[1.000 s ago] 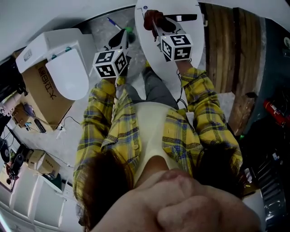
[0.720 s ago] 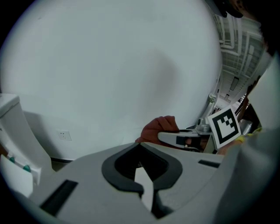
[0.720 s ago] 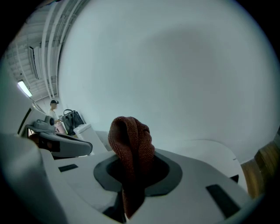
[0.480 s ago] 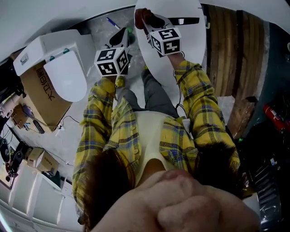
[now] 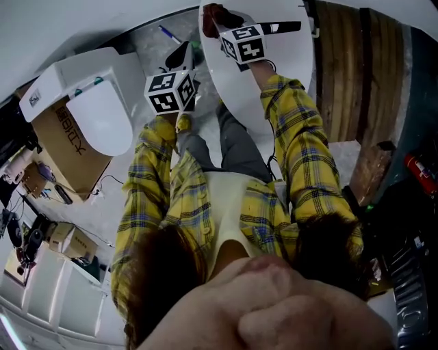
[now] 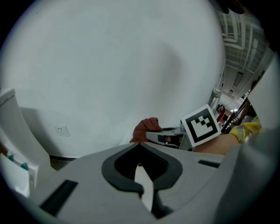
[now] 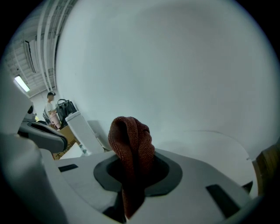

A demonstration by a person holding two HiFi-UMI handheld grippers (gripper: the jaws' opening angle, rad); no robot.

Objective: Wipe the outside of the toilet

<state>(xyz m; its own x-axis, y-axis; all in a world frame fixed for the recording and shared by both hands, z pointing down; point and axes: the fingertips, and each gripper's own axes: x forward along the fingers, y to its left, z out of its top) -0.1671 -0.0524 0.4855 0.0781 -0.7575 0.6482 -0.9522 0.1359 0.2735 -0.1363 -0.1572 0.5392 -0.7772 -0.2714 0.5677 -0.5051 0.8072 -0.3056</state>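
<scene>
The white toilet (image 5: pixel 96 102) stands at the left of the head view, lid down, with its tank (image 7: pixel 85 131) also showing in the right gripper view. My right gripper (image 5: pixel 222 24) is shut on a red-brown cloth (image 5: pixel 214 14), held out over the far edge of a white round table (image 5: pixel 280 75) and well right of the toilet. The cloth (image 7: pixel 131 140) sticks up bunched from between the jaws. My left gripper (image 5: pixel 181 58) hangs between toilet and table, shut with nothing in it (image 6: pixel 139 151). From the left gripper view I see the cloth (image 6: pixel 144 130) beside the right gripper's marker cube (image 6: pixel 200 126).
A cardboard box (image 5: pixel 65 147) stands against the toilet's near side. Wooden boards (image 5: pixel 349 75) lie to the right of the table, with a red extinguisher (image 5: pixel 419 171) further right. A white wall fills both gripper views. A person (image 7: pixel 51 109) stands far off to the left.
My right gripper has moved up and to the left across the table with the cloth in it. The left gripper has barely shifted.
</scene>
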